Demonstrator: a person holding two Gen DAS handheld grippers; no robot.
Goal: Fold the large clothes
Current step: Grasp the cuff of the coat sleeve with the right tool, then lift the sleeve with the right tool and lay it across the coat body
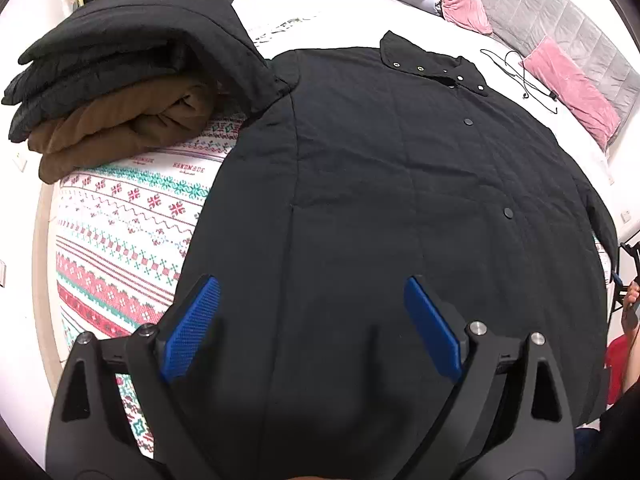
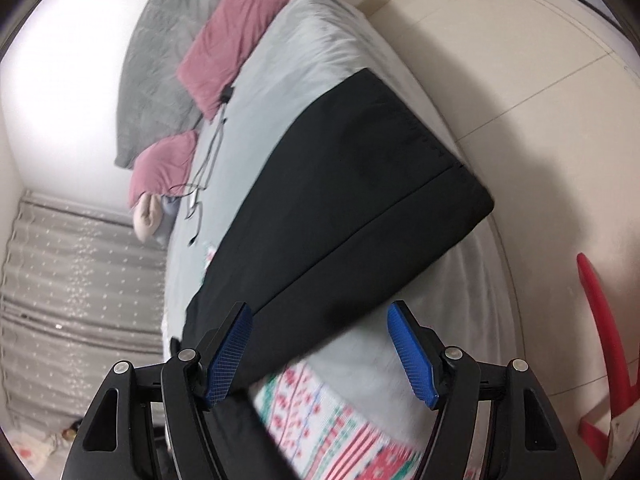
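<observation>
A large black quilted coat [image 1: 400, 184] with snap buttons lies spread flat on the bed, collar at the far end. My left gripper [image 1: 314, 320] hovers over its near hem, blue pads wide apart, open, with nothing pressed between them. The right wrist view is rolled sideways and blurred. There the coat's side [image 2: 352, 200] drapes toward the bed's edge. My right gripper [image 2: 320, 346] stands open just above that edge of the coat, and its left pad [image 2: 230, 354] overlaps the dark fabric without gripping it.
A stack of folded black and brown clothes [image 1: 120, 92] sits at the bed's far left on a patterned cover [image 1: 128, 240]. Pink pillows [image 1: 572, 84] and a thin cable [image 1: 520, 76] lie near the grey headboard. A red chair [image 2: 600, 320] stands on the tiled floor. A person's hand [image 1: 632, 300] shows at the right edge.
</observation>
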